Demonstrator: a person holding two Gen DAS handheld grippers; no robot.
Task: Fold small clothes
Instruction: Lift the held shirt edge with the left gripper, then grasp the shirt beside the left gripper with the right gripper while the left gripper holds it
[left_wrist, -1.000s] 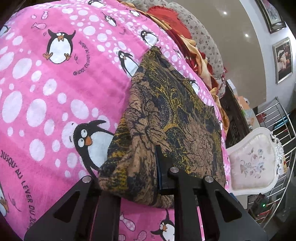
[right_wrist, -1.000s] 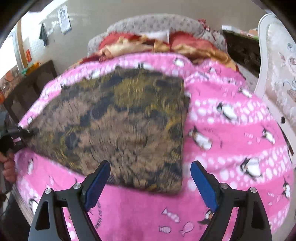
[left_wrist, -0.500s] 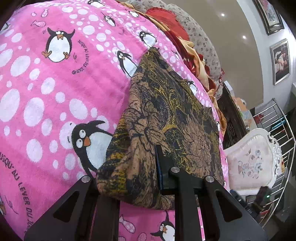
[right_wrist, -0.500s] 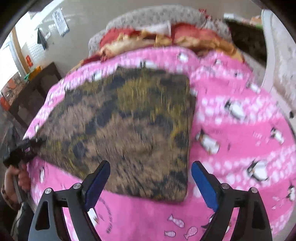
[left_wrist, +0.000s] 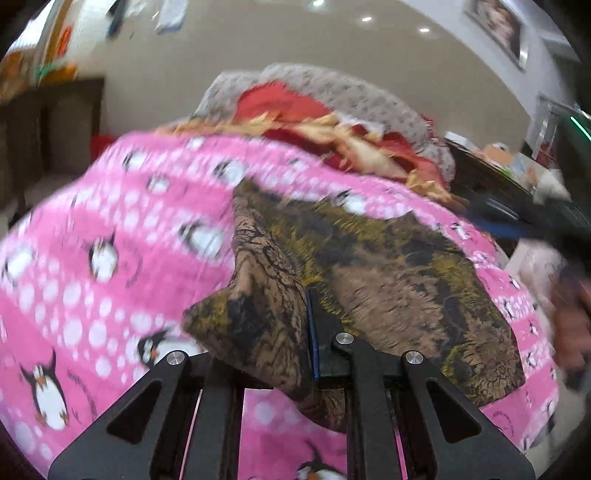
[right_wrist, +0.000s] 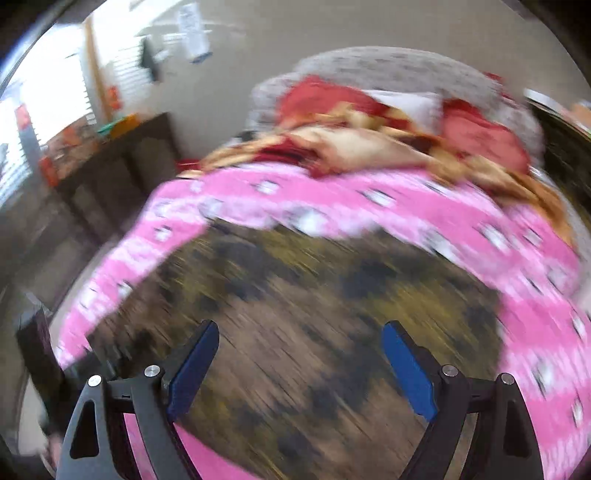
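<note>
A brown, black and yellow patterned cloth (left_wrist: 388, 280) lies on a pink penguin blanket (left_wrist: 110, 229). My left gripper (left_wrist: 303, 332) is shut on the cloth's near corner, which is lifted and bunched. In the right wrist view the cloth (right_wrist: 295, 314) is blurred and fills the foreground. My right gripper (right_wrist: 299, 365) is open and empty, its blue pads (right_wrist: 406, 373) spread above the cloth's near part. The right gripper also shows at the right edge of the left wrist view (left_wrist: 517, 225).
The pink blanket (right_wrist: 369, 206) covers a bed. Red and gold bedding (left_wrist: 332, 133) and a grey patterned headboard (right_wrist: 388, 70) are at the far end. A dark cabinet (right_wrist: 110, 173) stands to the left. A dark dresser (left_wrist: 491, 177) is at the right.
My left gripper has lifted and swung with the cloth corner, so the view now faces the headboard. My right gripper has moved forward and low over the cloth, still open.
</note>
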